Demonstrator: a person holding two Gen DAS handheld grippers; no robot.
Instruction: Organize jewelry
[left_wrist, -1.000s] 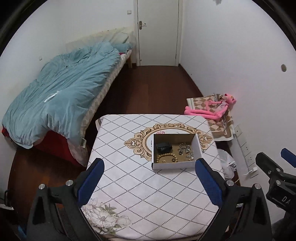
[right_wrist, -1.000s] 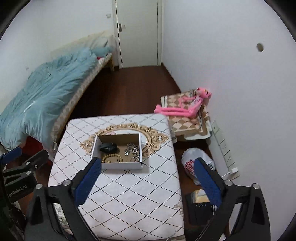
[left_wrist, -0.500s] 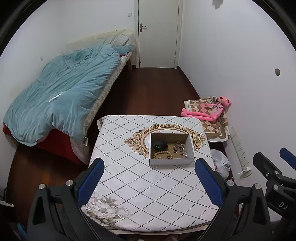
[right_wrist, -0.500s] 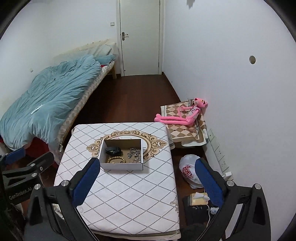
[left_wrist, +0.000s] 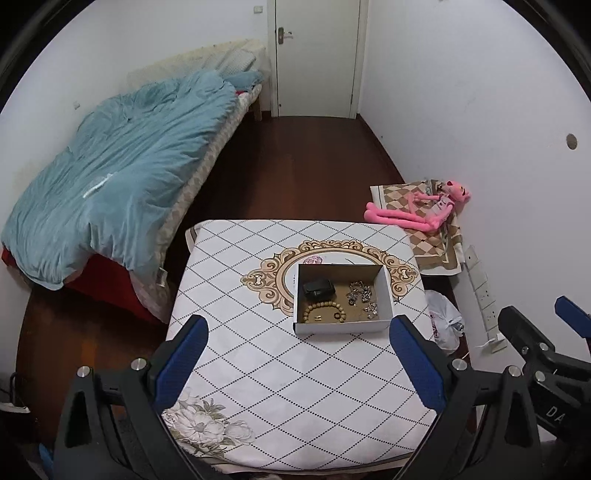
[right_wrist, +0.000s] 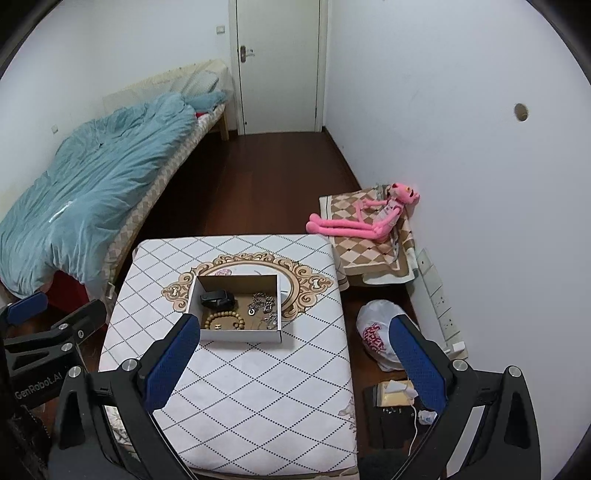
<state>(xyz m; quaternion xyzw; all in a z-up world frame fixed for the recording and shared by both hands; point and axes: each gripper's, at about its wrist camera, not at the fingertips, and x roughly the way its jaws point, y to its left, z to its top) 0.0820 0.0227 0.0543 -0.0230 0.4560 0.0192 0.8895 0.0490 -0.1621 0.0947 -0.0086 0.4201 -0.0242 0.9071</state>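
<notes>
Hovering well above and short of the cardboard box (left_wrist: 341, 297), both held wide apart and empty: left hand-held gripper (left_wrist: 299, 363) and right hand-held gripper (right_wrist: 291, 360). Sat open-topped near the far middle of the surface (left_wrist: 280, 380), on the gold medallion of the diamond-patterned cover, well apart from either set of fingers.

Held inside the box: a wooden bead bracelet (left_wrist: 325, 312) at the near left, a black case-like item (left_wrist: 318, 288) at the far left, a tangle of silver chains (left_wrist: 362, 295) on the right. Seemed best to come down slowly over the box, pick one piece at a time, and begin with the bracelet, bulky and easy to pinch across its beads. Needed more care with the chains: likely snagged together, likely to drag neighbours out if lifted fast. Worth steadying the light box with the other hand-held gripper against its wall, since cardboard of that kind would probably slide on the cloth.

Read on the left hand-held gripper's body in the right wrist view: "GenRobot.AI". Read on the right one in the left wrist view: only "DA", the rest cut off. Showed red print on the white plastic bag (right_wrist: 376, 334) on the floor, too small to read.
</notes>
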